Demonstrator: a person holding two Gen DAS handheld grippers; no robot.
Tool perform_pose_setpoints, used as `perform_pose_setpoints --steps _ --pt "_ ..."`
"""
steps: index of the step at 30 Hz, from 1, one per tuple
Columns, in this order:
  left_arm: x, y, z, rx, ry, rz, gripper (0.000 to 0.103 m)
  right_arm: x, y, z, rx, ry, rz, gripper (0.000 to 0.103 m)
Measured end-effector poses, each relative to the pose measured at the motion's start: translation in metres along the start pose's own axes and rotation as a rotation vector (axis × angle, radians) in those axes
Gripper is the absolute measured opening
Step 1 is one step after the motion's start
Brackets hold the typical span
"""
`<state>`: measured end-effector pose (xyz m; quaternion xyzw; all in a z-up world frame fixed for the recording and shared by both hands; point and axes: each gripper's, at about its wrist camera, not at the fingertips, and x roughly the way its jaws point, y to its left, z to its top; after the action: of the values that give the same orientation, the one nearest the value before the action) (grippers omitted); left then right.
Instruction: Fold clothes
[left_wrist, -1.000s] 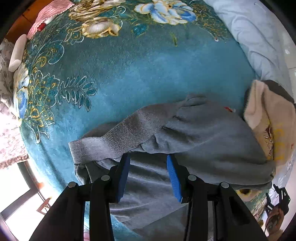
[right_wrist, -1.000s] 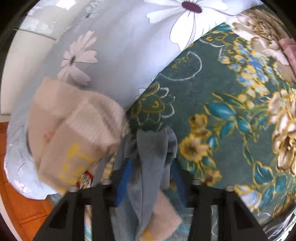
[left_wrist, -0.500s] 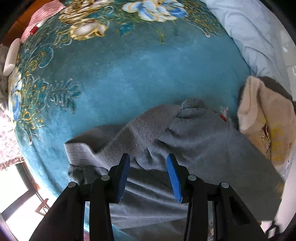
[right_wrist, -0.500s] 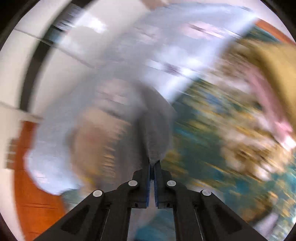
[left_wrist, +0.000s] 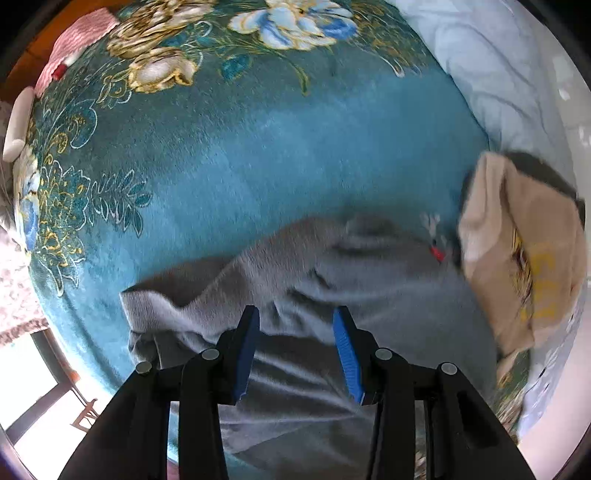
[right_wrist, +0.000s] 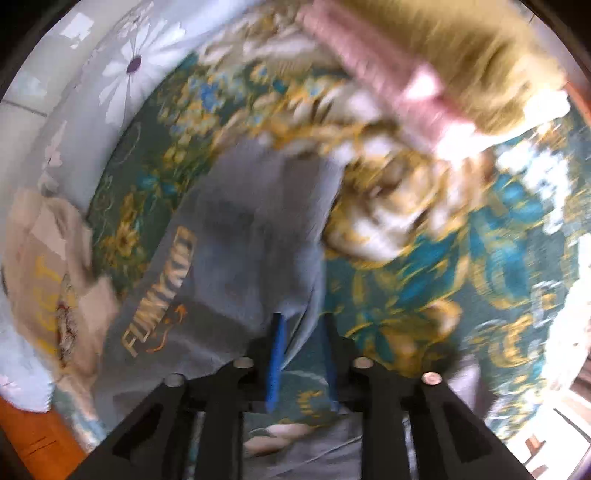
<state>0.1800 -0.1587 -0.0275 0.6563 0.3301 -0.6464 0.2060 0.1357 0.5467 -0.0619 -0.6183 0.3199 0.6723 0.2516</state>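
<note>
A grey sweatshirt (left_wrist: 332, 291) lies crumpled on a teal floral blanket (left_wrist: 258, 147), its ribbed hem toward the left. My left gripper (left_wrist: 295, 325) is open just above the grey cloth and holds nothing. In the blurred right wrist view the same grey sweatshirt (right_wrist: 236, 229) shows yellow lettering. My right gripper (right_wrist: 301, 332) has its jaws apart, with an edge of the grey cloth lying between the fingers.
A folded beige garment (left_wrist: 517, 251) with yellow print lies right of the sweatshirt, also in the right wrist view (right_wrist: 48, 266). A pale blue flowered sheet (left_wrist: 498, 74) lies beyond. A pink cloth (right_wrist: 388, 62) and a mustard cloth (right_wrist: 461, 48) lie at the far end.
My right gripper was shut on the grey cloth half a second ago and is now open; it swung fast across the bed. The sweatshirt's right side has spread. My left gripper stayed open.
</note>
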Motion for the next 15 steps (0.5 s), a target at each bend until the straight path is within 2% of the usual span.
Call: perform_pose_setpoints --steps 2,4,6,10,13,15 --pt "0.004 0.009 0.008 -0.056 0.015 -0.041 0.042 -0.015 0.005 0.001 0.012 -0.039 0.009 0.027" --pt "0.010 0.017 0.017 -0.129 0.039 -0.098 0.042 -0.022 0.017 -0.001 0.010 -0.047 0.061 0.035" --pt "0.018 0.021 0.029 -0.215 0.068 -0.171 0.042 -0.019 0.036 -0.001 -0.004 -0.013 0.134 0.039" --pt "0.043 -0.006 0.041 -0.273 0.137 -0.207 0.042 0.011 0.095 -0.004 -0.021 0.081 0.244 0.047" --pt "0.061 -0.027 0.050 -0.313 0.188 -0.231 0.042 0.036 0.120 -0.005 0.022 0.144 0.277 0.049" --pt "0.074 -0.042 0.056 -0.340 0.223 -0.247 0.042 0.056 0.135 -0.001 0.072 0.174 0.242 0.049"
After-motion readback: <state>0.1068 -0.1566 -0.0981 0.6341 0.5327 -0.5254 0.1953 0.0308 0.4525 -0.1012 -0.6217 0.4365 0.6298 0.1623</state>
